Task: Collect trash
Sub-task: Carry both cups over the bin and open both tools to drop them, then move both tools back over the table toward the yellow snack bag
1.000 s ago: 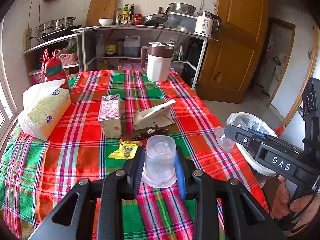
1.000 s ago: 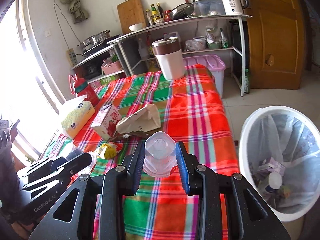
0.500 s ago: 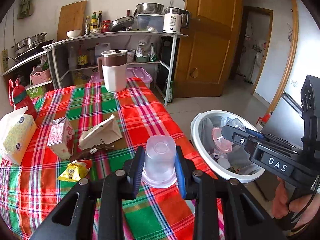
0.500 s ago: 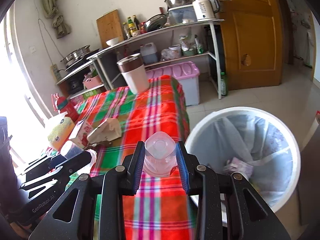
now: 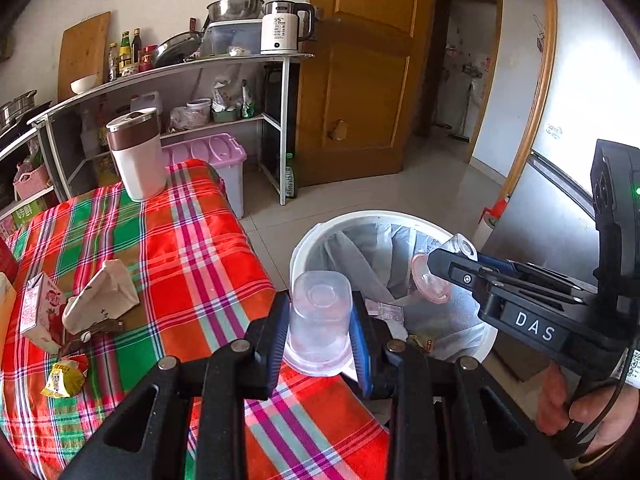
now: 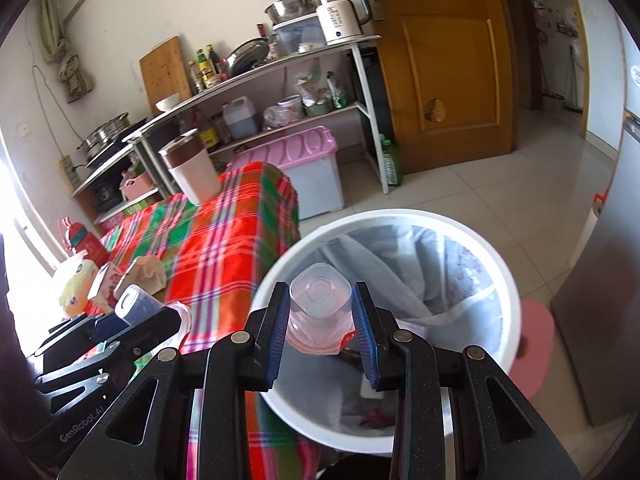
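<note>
Both claws have swung from the tabletop [image 5: 192, 256] toward the bin [image 6: 500, 280].
Right claw [image 6: 320, 316], grasping its clear cup [image 6: 320, 308], hangs over it; left claw [image 5: 320, 320] grips another cup [image 5: 318, 320] at the tabletop's edge; carry it past the rim before releasing.

Red-green plaid tablecloth [image 5: 192, 248], white bin [image 6: 508, 304], clear cups [image 5: 318, 320], pink-lidded box [image 6: 296, 152]

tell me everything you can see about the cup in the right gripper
The clear plastic cup is see-through with a pinkish tint, rounded-square, its flared rim toward the camera. It is clamped sideways between the right gripper's blue-padded fingers, held over the white trash bin lined with a bag.
</note>
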### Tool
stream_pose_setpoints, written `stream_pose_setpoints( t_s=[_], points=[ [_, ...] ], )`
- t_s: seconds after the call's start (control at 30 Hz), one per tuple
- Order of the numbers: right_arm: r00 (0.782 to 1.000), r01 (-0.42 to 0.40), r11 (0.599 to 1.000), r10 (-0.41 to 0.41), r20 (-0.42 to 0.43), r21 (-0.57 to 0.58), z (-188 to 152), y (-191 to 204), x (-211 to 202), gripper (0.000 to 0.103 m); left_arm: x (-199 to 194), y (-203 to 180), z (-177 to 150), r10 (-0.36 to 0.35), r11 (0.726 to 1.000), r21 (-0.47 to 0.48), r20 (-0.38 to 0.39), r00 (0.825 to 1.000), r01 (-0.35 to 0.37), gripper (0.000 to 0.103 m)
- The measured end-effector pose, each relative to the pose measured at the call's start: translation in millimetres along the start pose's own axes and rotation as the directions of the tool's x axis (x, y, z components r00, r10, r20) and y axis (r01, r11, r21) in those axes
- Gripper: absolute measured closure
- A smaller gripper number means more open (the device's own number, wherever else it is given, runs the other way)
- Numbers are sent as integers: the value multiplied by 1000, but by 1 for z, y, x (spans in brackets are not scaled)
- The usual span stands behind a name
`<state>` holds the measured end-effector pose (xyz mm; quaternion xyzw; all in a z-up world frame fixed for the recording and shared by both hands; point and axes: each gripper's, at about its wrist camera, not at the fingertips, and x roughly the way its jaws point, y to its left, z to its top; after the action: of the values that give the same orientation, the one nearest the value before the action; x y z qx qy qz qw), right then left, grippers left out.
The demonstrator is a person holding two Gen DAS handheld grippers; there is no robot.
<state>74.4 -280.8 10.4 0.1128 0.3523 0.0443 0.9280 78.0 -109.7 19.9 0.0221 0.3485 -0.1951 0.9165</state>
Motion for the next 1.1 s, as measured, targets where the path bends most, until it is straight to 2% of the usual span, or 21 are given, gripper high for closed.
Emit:
stream_pose_setpoints(
  t_s=[0.3, 0.57, 0.67, 0.73, 0.77, 0.8, 0.83, 1.1],
  points=[
    [997, 72, 997, -72, -31, 20, -7, -26, 8, 70, 22, -23, -1, -20, 1000, 20, -38, 999, 21, 72],
    [993, 110, 994, -108, -48, 29, -7, -36, 13, 70, 33, -27, 2, -52, 999, 4, -65, 997, 52, 72],
    [992, 108, 994, -106, -64, 29, -8, -36, 16, 70, 36, -24, 2, -58, 998, -9, -74, 996, 57, 68],
    [991, 113, 993, -112, -68, 15, -9, -33, 17, 69, 36, -21, 2, -67, 998, -21, -82, 994, 65, 61],
    [991, 122, 993, -121, -65, 3, -9, -30, 16, 67, 34, -21, 2, -70, 997, -20, -80, 994, 69, 52],
    [990, 126, 992, -126, -62, -1, -9, -29, 16, 61, 32, -21, 2, -71, 997, -18, -75, 995, 70, 48],
    [990, 126, 992, -126, -58, -2, -9, -28, 16, 57, 31, -20, 2, -71, 997, -20, -71, 995, 69, 48],
    [993, 116, 993, -116, -32, -13, -10, -17, 6, 57, 19, -11, -1, -66, 997, -34, -51, 997, 64, 47]
  ],
)
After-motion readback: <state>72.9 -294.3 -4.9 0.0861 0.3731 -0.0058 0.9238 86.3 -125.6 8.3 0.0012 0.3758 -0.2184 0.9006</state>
